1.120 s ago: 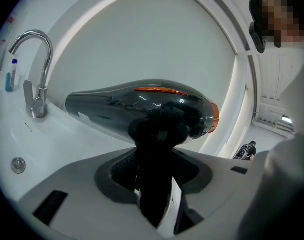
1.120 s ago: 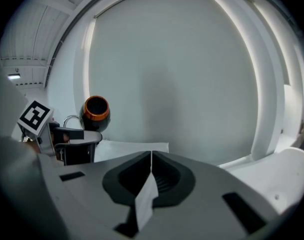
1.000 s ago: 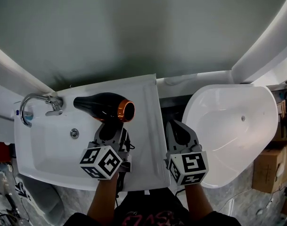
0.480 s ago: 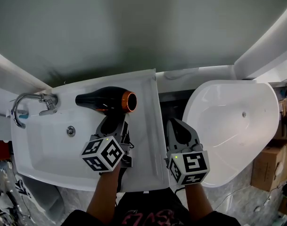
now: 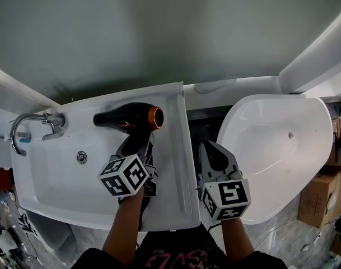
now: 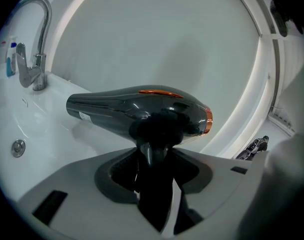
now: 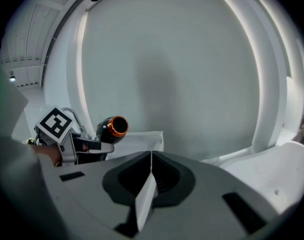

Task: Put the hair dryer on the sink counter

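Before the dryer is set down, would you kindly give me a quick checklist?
1. Left tongs shut on the dryer handle: ok.
2. Dryer over the counter behind the basin: ok.
3. Dryer resting on the counter: cannot tell.
4. Dryer apart from the faucet: ok.
5. Right tongs shut, empty, off to the sink's side: ok.

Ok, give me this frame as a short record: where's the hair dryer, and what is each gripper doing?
hair dryer: black with an orange ring, lying sideways over the back ledge of the sink; contact with the ledge unclear
narrow end: toward the faucet
left gripper: shut on the dryer's handle
right gripper: shut, empty, off the sink's right edge
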Available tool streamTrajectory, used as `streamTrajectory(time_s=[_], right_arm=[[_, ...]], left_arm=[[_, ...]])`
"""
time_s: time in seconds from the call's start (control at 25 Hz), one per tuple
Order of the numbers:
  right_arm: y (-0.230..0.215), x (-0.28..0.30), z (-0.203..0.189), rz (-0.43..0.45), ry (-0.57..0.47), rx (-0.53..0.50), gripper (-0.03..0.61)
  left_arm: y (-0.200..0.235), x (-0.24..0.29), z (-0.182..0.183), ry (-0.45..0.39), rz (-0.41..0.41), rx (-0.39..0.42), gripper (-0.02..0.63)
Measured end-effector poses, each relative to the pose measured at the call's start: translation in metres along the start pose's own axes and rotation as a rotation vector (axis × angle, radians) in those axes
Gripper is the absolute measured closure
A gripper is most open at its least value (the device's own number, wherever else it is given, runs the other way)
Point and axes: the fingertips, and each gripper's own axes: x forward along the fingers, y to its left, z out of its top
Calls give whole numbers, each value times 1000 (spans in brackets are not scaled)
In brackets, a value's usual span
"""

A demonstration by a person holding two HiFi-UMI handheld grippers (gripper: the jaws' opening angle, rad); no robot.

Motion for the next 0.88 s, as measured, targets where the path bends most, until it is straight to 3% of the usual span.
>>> streamTrajectory(time_s=[0.52,0.88], right_arm=[[3,20,-10,58,74,15,557],[6,34,-18,79,126,18,557]], left_arm=[[6,24,-15,82,18,22,426],[8,37,-25,122,53,99,426]])
